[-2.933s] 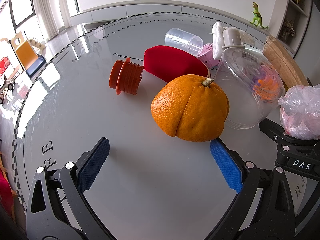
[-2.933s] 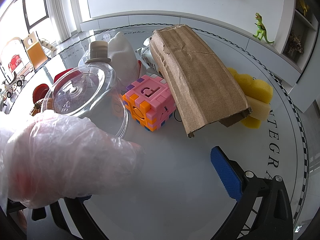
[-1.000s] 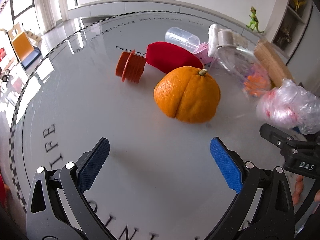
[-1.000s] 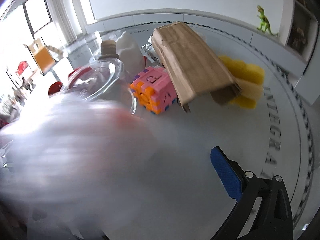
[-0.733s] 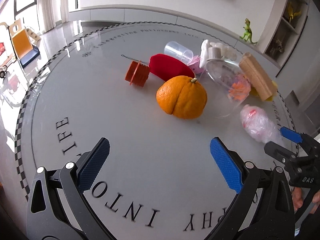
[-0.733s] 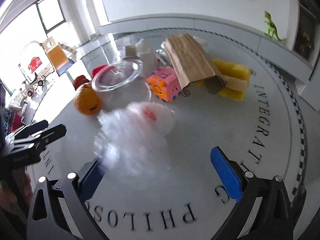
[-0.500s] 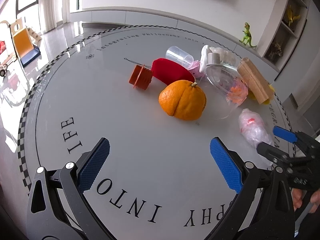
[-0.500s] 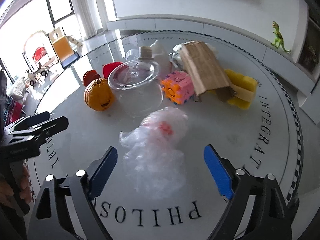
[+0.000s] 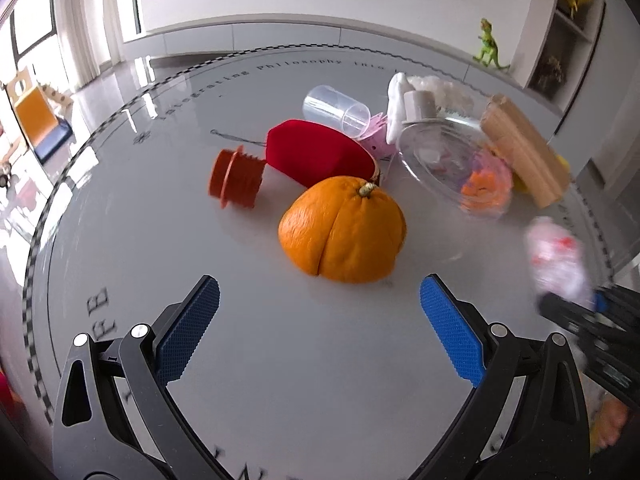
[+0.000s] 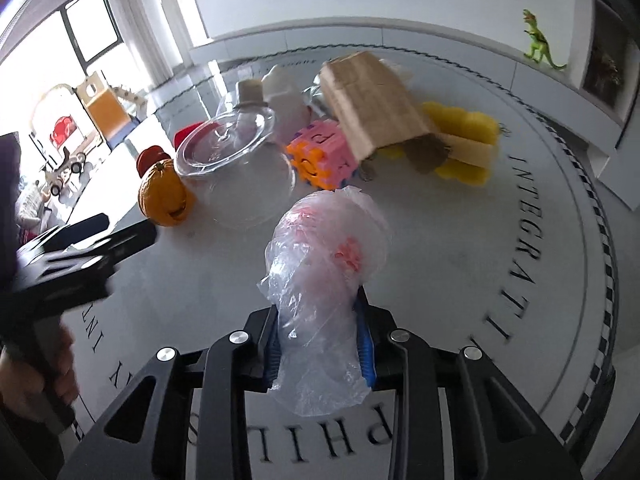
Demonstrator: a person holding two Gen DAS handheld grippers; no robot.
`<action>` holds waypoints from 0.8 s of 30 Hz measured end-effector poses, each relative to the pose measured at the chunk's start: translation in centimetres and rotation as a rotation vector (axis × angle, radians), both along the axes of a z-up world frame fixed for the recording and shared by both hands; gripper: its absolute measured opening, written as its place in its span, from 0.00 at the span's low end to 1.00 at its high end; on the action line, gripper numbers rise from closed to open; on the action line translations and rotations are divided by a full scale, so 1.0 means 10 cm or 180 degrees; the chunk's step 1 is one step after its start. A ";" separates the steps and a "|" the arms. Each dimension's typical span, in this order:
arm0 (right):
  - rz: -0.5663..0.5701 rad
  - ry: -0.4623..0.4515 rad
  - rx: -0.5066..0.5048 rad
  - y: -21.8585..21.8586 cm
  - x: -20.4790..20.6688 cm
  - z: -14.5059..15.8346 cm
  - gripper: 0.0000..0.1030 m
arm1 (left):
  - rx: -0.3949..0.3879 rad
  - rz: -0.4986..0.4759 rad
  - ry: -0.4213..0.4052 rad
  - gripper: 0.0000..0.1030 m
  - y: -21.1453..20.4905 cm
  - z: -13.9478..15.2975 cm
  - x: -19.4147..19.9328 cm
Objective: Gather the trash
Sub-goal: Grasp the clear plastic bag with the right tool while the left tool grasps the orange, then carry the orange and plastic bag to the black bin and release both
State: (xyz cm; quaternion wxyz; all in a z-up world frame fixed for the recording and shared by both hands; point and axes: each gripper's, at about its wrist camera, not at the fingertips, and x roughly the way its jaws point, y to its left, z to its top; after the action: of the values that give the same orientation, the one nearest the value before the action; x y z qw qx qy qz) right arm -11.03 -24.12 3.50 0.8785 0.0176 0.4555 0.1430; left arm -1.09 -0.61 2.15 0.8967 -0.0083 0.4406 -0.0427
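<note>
Plastic bag (image 10: 326, 276), crumpled and clear with red bits inside, sits pinched between the pads of the right gripper (image 10: 320, 344), whose jaws have just been closing on it. It sticks up and forward over the table (image 10: 460, 248). The left gripper (image 9: 318, 328) hangs wide open and empty, the orange (image 9: 343, 229) straight ahead of it, nearer than anything else.

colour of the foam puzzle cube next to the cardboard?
Pink with orange edge pieces; the foam puzzle cube shows best in the right wrist view, beside the cardboard.
</note>
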 end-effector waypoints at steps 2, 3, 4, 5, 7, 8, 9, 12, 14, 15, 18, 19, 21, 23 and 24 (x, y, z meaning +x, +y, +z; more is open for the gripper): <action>0.0005 0.0018 0.0065 -0.05 -0.02 0.00 0.31 | 0.0065 0.0008 -0.0024 0.94 -0.02 -0.02 0.08; 0.0005 0.0026 0.0092 -0.07 -0.02 0.00 0.31 | 0.0090 -0.0001 -0.0021 0.94 -0.04 -0.03 0.12; 0.0007 0.0028 0.0114 -0.09 -0.02 0.00 0.31 | 0.0110 -0.0012 -0.0025 0.94 -0.06 -0.04 0.16; 0.0008 0.0025 0.0131 -0.12 -0.02 0.00 0.31 | 0.0139 -0.0026 -0.0031 0.94 -0.08 -0.05 0.20; 0.0020 -0.0004 0.0153 -0.13 -0.03 0.00 0.31 | 0.0240 -0.0043 -0.0046 0.94 -0.12 -0.07 0.25; 0.0019 -0.0019 0.0149 -0.13 -0.03 0.00 0.31 | 0.0269 -0.0051 -0.0052 0.89 -0.14 -0.08 0.28; 0.0016 -0.0038 0.0136 -0.13 -0.02 0.00 0.31 | 0.0236 -0.0082 -0.0040 0.81 -0.14 -0.09 0.30; 0.0013 -0.0097 0.0115 -0.14 -0.02 0.00 0.31 | 0.0072 -0.0115 -0.0037 0.66 -0.12 -0.08 0.28; 0.0003 -0.0150 0.0092 -0.14 -0.06 0.02 0.31 | 0.0098 -0.0125 -0.0063 0.65 -0.14 -0.07 0.22; -0.0003 -0.0165 0.0089 -0.14 -0.07 0.02 0.31 | 0.0078 -0.0137 -0.0057 0.65 -0.14 -0.06 0.18; -0.0023 -0.0214 0.0078 -0.14 -0.16 0.05 0.31 | 0.0001 -0.0170 -0.0043 0.64 -0.16 -0.04 0.02; -0.0036 -0.0237 0.0079 -0.15 -0.20 0.08 0.31 | -0.0021 -0.0187 -0.0046 0.64 -0.17 -0.01 -0.04; -0.0076 -0.0287 0.0088 -0.20 -0.29 0.12 0.31 | -0.0067 -0.0237 -0.0064 0.64 -0.21 0.04 -0.18; -0.0127 -0.0321 0.0112 -0.28 -0.34 0.17 0.31 | -0.0104 -0.0313 -0.0104 0.64 -0.28 0.10 -0.31; -0.0155 -0.0338 0.0127 -0.34 -0.38 0.20 0.31 | -0.0137 -0.0379 -0.0137 0.64 -0.33 0.15 -0.40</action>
State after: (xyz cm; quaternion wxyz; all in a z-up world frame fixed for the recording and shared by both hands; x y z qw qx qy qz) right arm -14.81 -27.54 5.45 0.9041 0.0386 0.4048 0.1314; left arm -5.07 -3.88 3.64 0.9014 -0.0004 0.4198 -0.1056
